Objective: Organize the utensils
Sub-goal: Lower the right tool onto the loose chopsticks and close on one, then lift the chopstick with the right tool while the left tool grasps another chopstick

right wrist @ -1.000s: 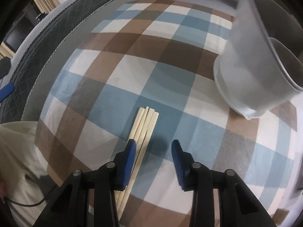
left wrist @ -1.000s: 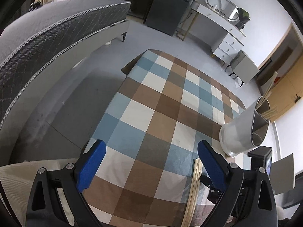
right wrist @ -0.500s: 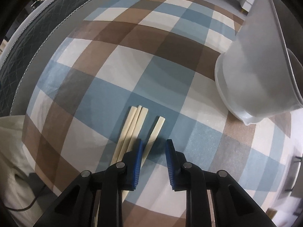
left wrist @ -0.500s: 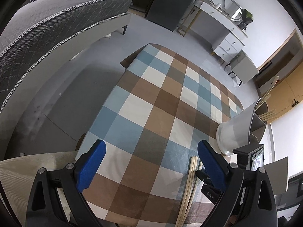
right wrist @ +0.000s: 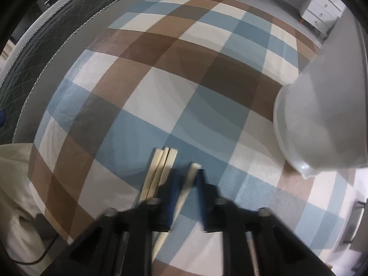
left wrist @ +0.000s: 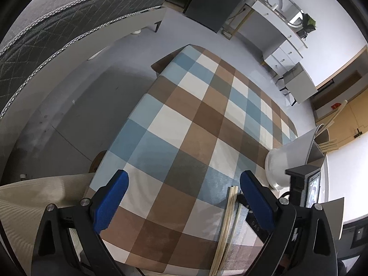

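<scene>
Three pale wooden chopsticks [right wrist: 161, 168] lie side by side on the checked tablecloth [right wrist: 161, 80]. A fourth chopstick [right wrist: 192, 169] lies just right of them, between the blue pads of my right gripper [right wrist: 187, 179]. Its jaws are closing and the pads sit against that chopstick's sides; the view is blurred. The white utensil holder [right wrist: 322, 115] stands to the right. In the left wrist view, my left gripper [left wrist: 184, 195] hovers open over the table's near edge with nothing between its pads. The chopsticks [left wrist: 230, 218] lie beside its right finger. The holder [left wrist: 289, 156] contains several chopsticks [left wrist: 329, 145].
A grey quilted mattress [left wrist: 57, 34] runs along the left past a strip of floor. A beige garment [left wrist: 34, 202] shows at the table's near left corner. White drawers [left wrist: 283, 53] and a dark cabinet [left wrist: 211, 7] stand at the far wall.
My right gripper shifted right, off the bundle, and narrowed around one chopstick that now lies apart from the other three. The left gripper stayed open and nearly still.
</scene>
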